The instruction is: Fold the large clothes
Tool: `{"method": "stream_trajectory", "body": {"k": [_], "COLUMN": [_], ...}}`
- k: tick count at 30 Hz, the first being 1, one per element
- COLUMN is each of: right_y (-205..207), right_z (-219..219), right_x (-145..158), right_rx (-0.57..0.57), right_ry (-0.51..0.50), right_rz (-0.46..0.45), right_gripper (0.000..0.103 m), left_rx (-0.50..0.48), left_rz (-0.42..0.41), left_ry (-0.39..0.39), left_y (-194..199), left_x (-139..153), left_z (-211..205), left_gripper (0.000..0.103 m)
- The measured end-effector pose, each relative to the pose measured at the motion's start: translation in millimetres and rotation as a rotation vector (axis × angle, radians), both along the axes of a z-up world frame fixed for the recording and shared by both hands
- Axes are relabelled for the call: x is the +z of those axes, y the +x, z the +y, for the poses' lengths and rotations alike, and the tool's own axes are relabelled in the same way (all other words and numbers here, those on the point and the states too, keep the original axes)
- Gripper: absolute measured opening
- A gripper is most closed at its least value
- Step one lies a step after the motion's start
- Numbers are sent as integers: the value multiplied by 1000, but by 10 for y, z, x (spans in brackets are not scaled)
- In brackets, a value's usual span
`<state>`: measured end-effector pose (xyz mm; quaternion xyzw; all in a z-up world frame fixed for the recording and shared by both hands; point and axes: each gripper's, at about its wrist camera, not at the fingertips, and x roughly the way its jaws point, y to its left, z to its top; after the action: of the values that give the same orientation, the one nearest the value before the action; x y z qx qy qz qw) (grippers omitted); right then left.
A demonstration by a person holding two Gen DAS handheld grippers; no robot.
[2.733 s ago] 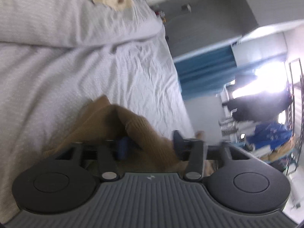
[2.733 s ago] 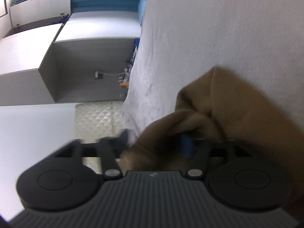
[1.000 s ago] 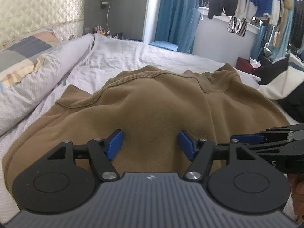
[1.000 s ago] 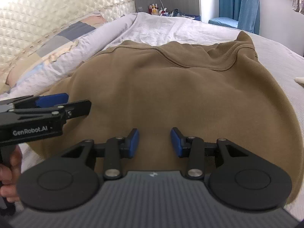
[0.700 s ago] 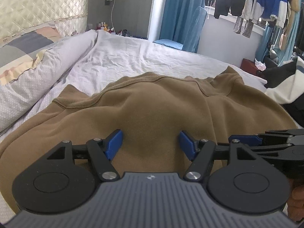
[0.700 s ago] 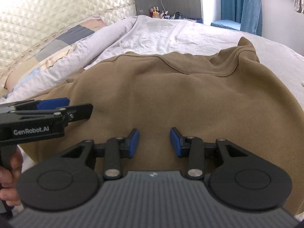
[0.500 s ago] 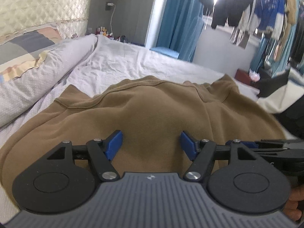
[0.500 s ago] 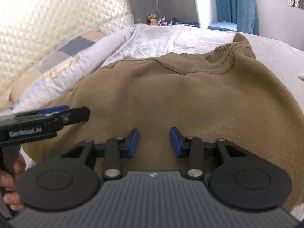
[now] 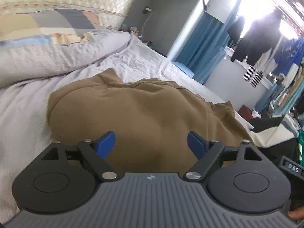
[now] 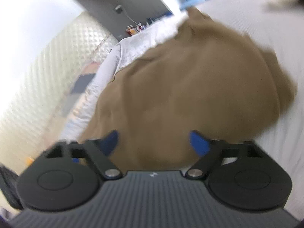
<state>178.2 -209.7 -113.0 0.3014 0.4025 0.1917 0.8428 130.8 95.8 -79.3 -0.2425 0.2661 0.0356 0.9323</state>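
widening both the left gripper [image 9: 151, 141] and right gripper [image 10: 153, 142] from their narrower set, we held nothing, fingers opening above the brown sweatshirt [image 9: 136, 114] spread on the bed [image 9: 24, 102], ready for a fresh grasp.

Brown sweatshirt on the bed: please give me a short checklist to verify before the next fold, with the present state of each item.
1. Left tongs free of cloth: ok, jaws opening, nothing pinched.
2. Right tongs free of cloth: ok, jaws opening, nothing pinched.
3. Brown sweatshirt lies on the white bedsheet: ok.
4. Sweatshirt flat: not ok, it bulges and wrinkles.
5. Sleeves tucked in: cannot tell.
6. Right wrist view sharp enough to aim: not ok, blurred.
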Motion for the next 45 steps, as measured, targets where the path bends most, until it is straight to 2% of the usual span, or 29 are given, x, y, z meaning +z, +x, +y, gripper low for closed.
{"method": "stream_trajectory", "body": {"k": [2, 3, 5, 6, 8, 12, 15, 17, 20, 23, 25, 28, 33, 36, 42, 45], "right_y": [32, 50, 107, 141, 222, 341, 403, 434, 450, 454, 447, 458, 488, 523, 631, 756], "right_z": [-58, -67, -66, -79, -160, -336, -401, -387, -301, -316, -306, -260, -306, -247, -215, -175], "right_x": [-175, -249, -450, -541, -703, -811, -924, -951, -854, -717, -623, -584, -742, -821, -910, -946], "right_rx": [-11, -12, -50, -82, -182, -371, -470, -512, -481, -443, -410, -381, -422, -426, -456, -478], "right_ry": [96, 127, 178, 199, 259, 318, 404, 435, 405, 444, 459, 443, 422, 366, 326, 338], "right_rz": [90, 124, 208, 240, 278, 233, 229, 227, 164, 79, 21, -18, 88, 143, 145, 139], "right_gripper": [103, 103, 103, 103, 103, 103, 103, 103, 103, 103, 103, 103, 103, 103, 103, 103], "left_rx": [14, 16, 23, 37, 84, 188, 278, 323, 361, 367, 365, 394, 457, 482, 515, 507], "left_rz": [14, 33, 87, 108, 142, 130, 43, 24, 44, 43, 16, -3, -3, 12, 32, 47], "left_ry": [-61, -123, -306, -371, -452, -629, -749, -802, -854, -926, -951, -938, -922, -909, -856, -826], "left_y": [-65, -69, -41, -32, -34, -145, -299, -362, -382, -367, -329, -235, -205, -123, 33, 100], "left_x": [-66, -131, -329, -415, -542, -731, -823, -881, -1008, -1147, -1194, -1190, -1238, -1250, -1224, -1200], "left_z": [28, 70, 215, 277, 393, 624, 762, 828, 887, 875, 884, 882, 884, 910, 885, 916], "left_gripper": [98, 99, 99, 99, 99, 99, 99, 99, 99, 99, 99, 99, 99, 100, 102, 97]}}
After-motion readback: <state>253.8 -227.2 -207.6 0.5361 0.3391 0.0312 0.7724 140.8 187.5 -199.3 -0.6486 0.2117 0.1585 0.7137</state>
